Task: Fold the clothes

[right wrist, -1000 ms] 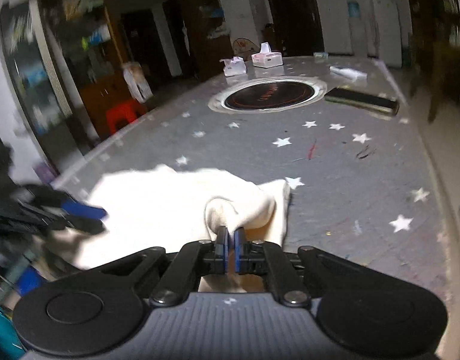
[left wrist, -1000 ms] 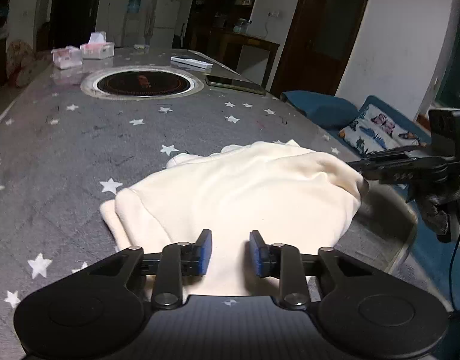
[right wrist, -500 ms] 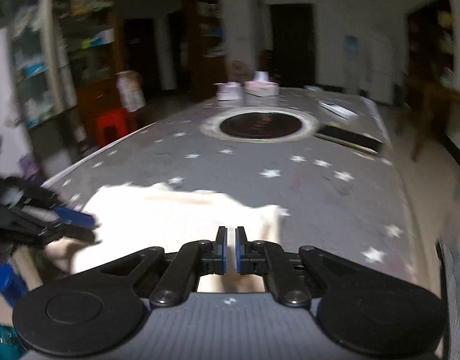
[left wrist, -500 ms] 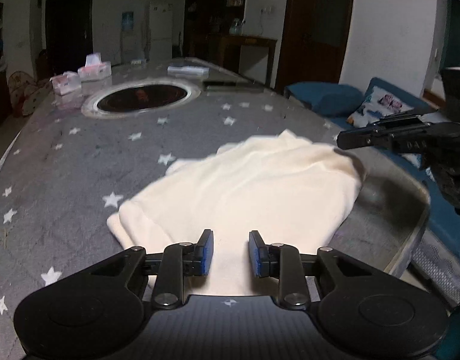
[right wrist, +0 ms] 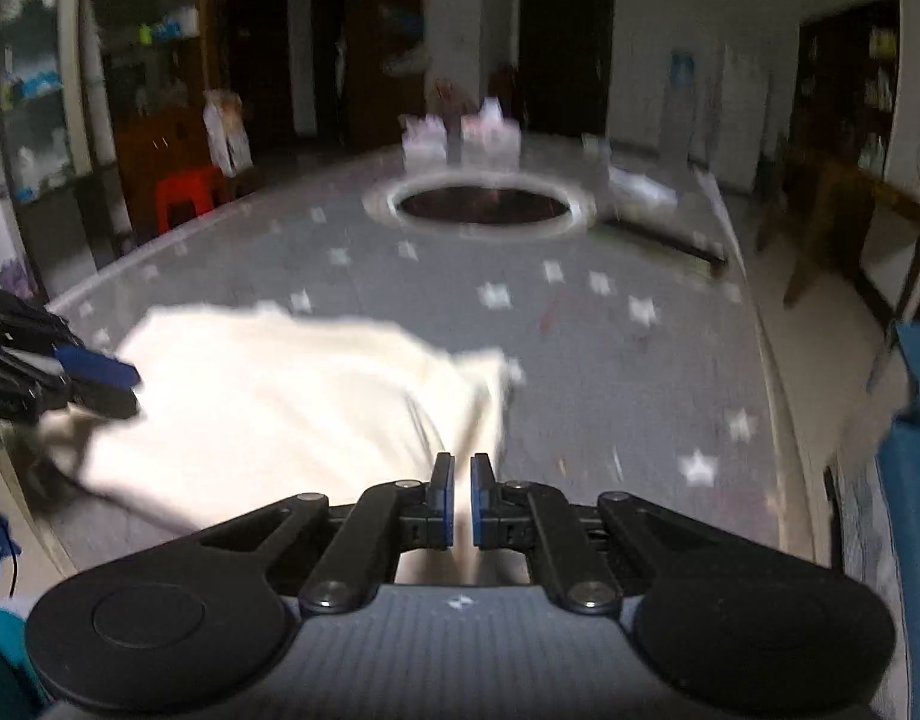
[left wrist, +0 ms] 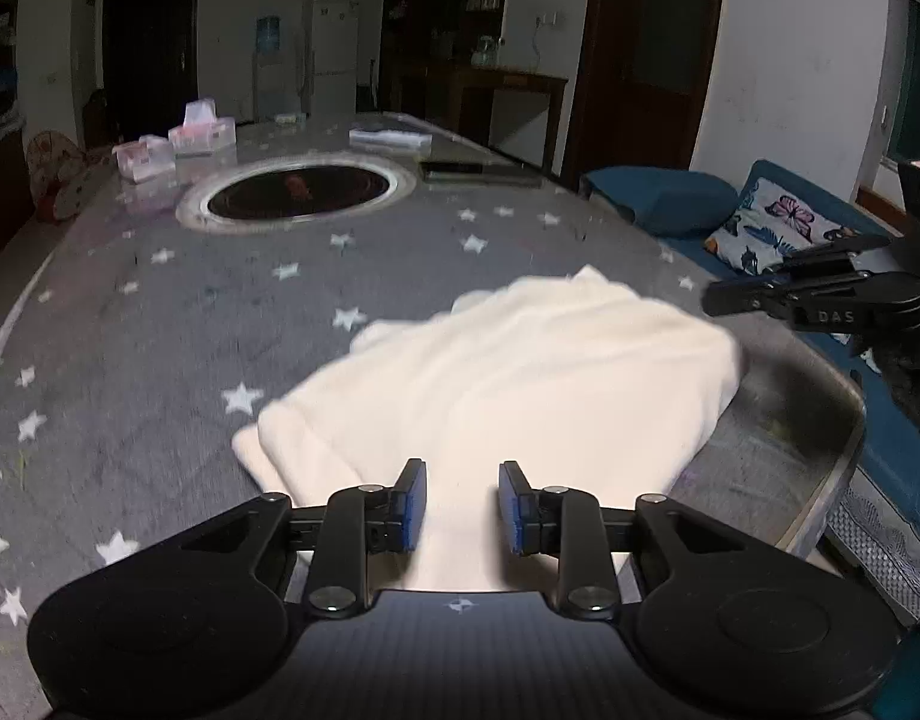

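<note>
A cream garment (left wrist: pixel 508 372) lies folded and flat on the grey star-patterned table (left wrist: pixel 160 330), near its front right corner. My left gripper (left wrist: pixel 457 498) hovers over the garment's near edge, jaws open, nothing between them. The right gripper (left wrist: pixel 715 299) shows at the right of the left wrist view, just off the garment's right corner, tips together and bare. In the blurred right wrist view the right gripper (right wrist: pixel 462 468) stands shut above the garment (right wrist: pixel 268 396), and the left gripper (right wrist: pixel 115 387) is at the far left edge.
A round dark hob (left wrist: pixel 298 195) is set into the table's middle. Behind it are tissue boxes (left wrist: pixel 202 132), a white packet (left wrist: pixel 388 137) and a dark flat device (left wrist: pixel 478 171). A blue sofa with a cushion (left wrist: pixel 778 228) runs along the right table edge. A red stool (right wrist: pixel 187 195) stands beyond.
A second ago the right gripper pinched a raised fold of the garment; the fold now lies flat and that gripper has drawn off it. The left gripper has hardly moved.
</note>
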{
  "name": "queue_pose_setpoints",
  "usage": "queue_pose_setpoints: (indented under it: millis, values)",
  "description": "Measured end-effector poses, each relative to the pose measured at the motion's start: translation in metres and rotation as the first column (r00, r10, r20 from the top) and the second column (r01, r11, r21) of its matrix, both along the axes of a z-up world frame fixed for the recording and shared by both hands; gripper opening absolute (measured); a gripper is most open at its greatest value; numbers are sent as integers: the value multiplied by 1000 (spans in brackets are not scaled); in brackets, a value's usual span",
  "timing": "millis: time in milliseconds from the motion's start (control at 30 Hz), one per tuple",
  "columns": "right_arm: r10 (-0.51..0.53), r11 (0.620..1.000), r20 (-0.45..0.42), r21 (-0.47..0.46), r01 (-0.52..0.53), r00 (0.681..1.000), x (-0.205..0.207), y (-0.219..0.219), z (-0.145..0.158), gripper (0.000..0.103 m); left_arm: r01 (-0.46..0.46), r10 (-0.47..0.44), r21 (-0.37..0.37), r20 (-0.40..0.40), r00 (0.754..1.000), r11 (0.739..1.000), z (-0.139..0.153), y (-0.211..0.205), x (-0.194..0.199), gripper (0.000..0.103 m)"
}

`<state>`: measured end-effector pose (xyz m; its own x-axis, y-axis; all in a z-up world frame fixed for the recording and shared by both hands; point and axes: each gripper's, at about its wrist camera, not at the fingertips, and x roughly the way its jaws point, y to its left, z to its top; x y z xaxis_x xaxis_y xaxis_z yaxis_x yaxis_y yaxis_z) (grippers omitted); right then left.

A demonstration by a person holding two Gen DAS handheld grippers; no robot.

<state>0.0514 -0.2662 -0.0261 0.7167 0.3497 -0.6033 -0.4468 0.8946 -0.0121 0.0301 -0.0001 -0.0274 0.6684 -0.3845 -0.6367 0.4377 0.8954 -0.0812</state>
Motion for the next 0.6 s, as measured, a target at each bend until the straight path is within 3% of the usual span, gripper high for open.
queue_pose_setpoints:
  millis: [67,267,467,600]
  values:
    - [37,999,49,2,-37,998,-1,12,7,5,11,-11,-28,-1,1000,1000,4,-2,1,30]
    - [153,988,-16,-7,-153,988,19,46,-8,6,-18,16,-35,-54,998,999,-6,-4,14,30]
    - [63,997,-97,43,-59,993,36,22,-18,1,-28,25,-46,-69,997,999,-10,12,21,30]
    - [48,998,-83,38,-45,995,41,23,-11,2,-42,39,-59,-48,998,997,-3,12,29,32]
